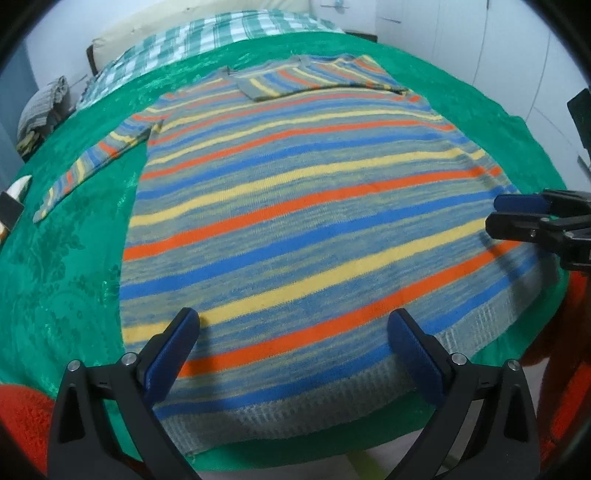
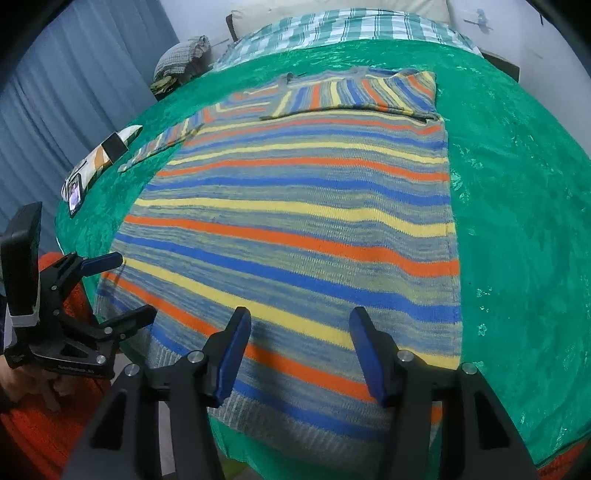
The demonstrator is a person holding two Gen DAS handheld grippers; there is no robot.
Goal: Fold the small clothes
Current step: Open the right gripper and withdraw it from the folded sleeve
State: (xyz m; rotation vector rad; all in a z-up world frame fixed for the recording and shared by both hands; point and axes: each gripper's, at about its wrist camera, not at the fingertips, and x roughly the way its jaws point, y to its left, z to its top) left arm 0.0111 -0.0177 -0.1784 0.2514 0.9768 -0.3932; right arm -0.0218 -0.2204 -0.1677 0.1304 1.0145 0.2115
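Note:
A knit sweater [image 1: 303,229] with blue, yellow and orange stripes lies flat on the green bedspread [image 1: 62,277], hem toward me. One sleeve [image 1: 314,79] is folded across the chest. The other sleeve [image 1: 92,166] stretches out to the left. My left gripper [image 1: 293,315] hovers open over the left part of the hem, nothing between its blue pads [image 1: 173,350]. My right gripper [image 2: 300,314] is open above the sweater [image 2: 295,229] near the hem's right part and grips nothing. Each gripper shows in the other's view: right gripper [image 1: 496,214], left gripper [image 2: 136,286].
A phone [image 2: 75,195] with a lit screen and a patterned packet [image 2: 110,151] lie at the bedspread's left edge. A green plaid sheet [image 2: 351,29] and a bundle of clothes [image 2: 181,55] are at the far end. Orange-red fabric [image 1: 22,417] hangs at the near edge. A hand [image 2: 33,384] holds the left gripper.

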